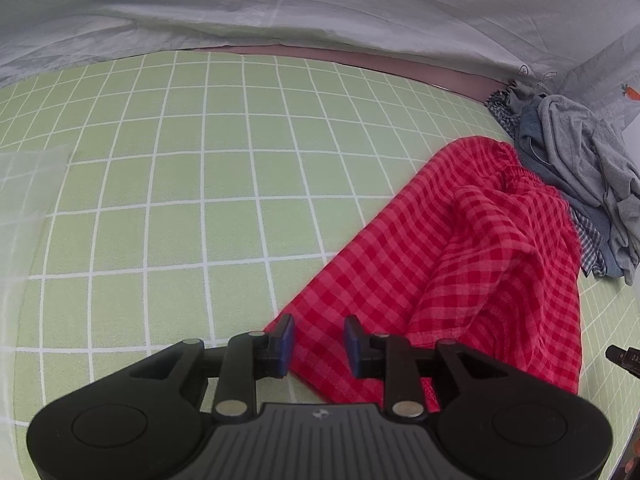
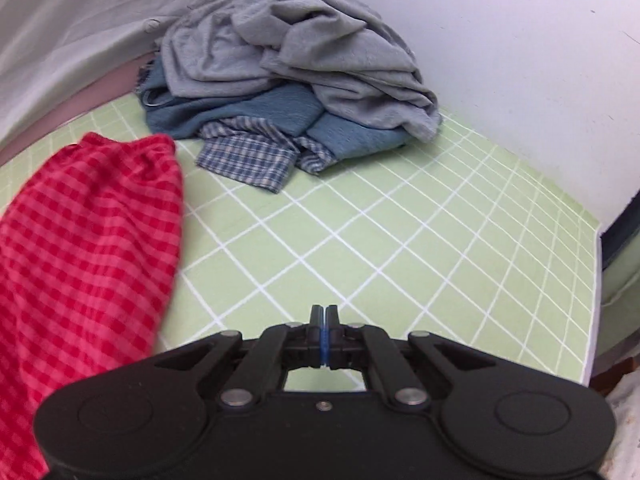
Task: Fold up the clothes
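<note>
A red checked garment (image 1: 448, 264) lies stretched out on the green grid sheet (image 1: 180, 184), its elastic waist at the far end. My left gripper (image 1: 319, 340) is open, its jaws straddling the garment's near hem just above the cloth. In the right wrist view the same garment (image 2: 88, 248) fills the left side. My right gripper (image 2: 324, 314) is shut and empty, over bare sheet (image 2: 400, 248) to the right of the garment.
A pile of unfolded clothes (image 2: 288, 80), grey on top of blue and blue-checked pieces, sits at the far end, also in the left wrist view (image 1: 576, 176). A pale grey bed cover (image 1: 280, 4) lies behind. A white wall (image 2: 520, 80) and the bed's edge (image 2: 594, 300) are right.
</note>
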